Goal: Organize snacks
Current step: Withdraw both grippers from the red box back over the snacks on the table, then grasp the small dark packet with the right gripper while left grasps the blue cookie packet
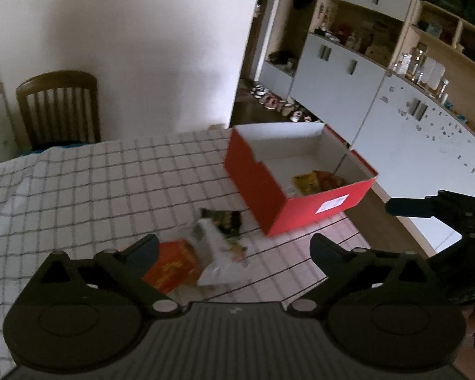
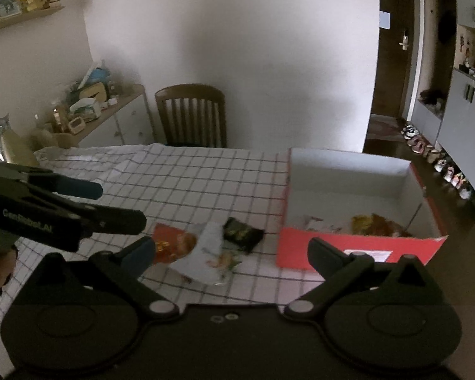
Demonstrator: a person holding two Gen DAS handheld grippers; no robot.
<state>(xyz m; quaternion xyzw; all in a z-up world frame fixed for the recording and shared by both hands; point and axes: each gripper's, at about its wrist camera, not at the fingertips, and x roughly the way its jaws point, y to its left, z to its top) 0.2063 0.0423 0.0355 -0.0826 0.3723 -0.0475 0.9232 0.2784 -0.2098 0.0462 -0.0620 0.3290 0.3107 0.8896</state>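
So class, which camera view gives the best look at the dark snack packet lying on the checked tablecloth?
The right wrist view: there the dark snack packet lies whole and fairly sharp between the white packet and the red box. The left wrist view shows it blurred and partly covered by that white packet.

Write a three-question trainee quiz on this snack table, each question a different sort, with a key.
1. True or false: the red box already holds at least one snack packet.
2. Multiple choice: how many snack packets lie on the checked tablecloth outside the box? A) one B) three C) six
3. Short answer: is the left gripper holding anything?

Key
1. True: a yellow-orange packet lies inside, near the front wall.
2. B: the orange packet, the white packet and the dark packet.
3. No: its jaws stand wide open above the packets, with nothing gripped. The right gripper is open too.
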